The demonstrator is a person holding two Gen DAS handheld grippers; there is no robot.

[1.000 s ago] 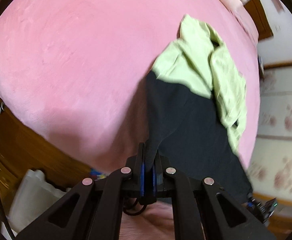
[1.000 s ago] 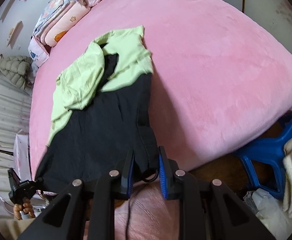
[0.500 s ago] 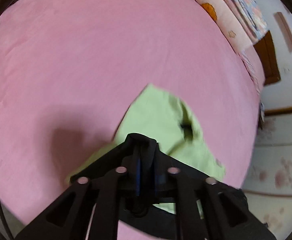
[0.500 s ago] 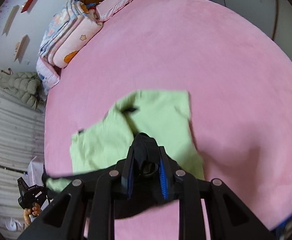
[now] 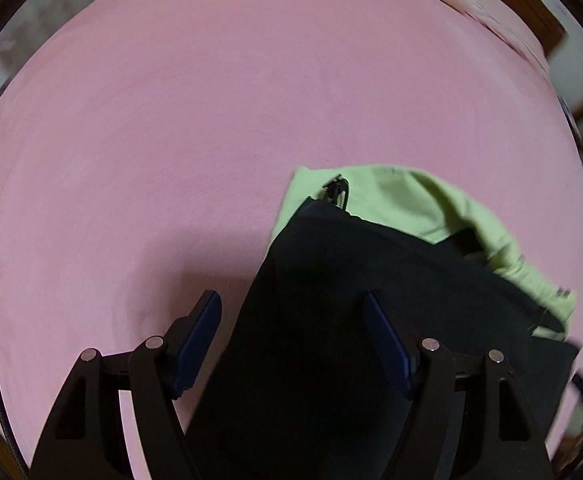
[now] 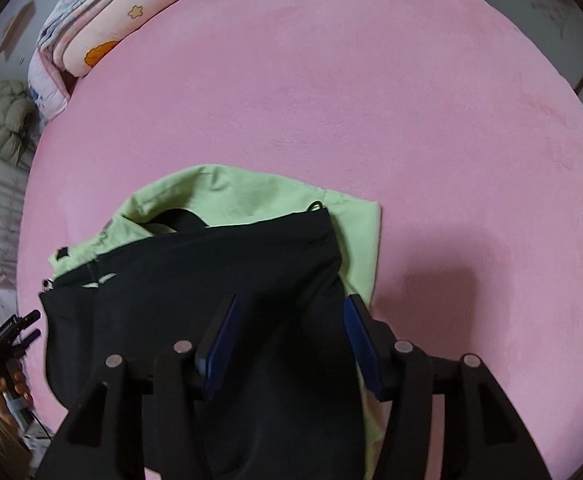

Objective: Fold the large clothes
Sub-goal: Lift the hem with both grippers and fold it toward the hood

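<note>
Where it lies folded on the pink bedspread (image 5: 211, 120), the black-and-green garment (image 5: 351, 300) runs under both frames' lower edges. Left gripper (image 5: 293, 320) and right gripper (image 6: 289, 320): jaws apart above black cloth, gripping nothing. Green layer mostly covered.

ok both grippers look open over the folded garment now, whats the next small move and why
Probably lift both grippers clear and back. The left gripper and right gripper stand open, gripping nothing, and the black half already lies folded over the green half on the pink bed.
</note>
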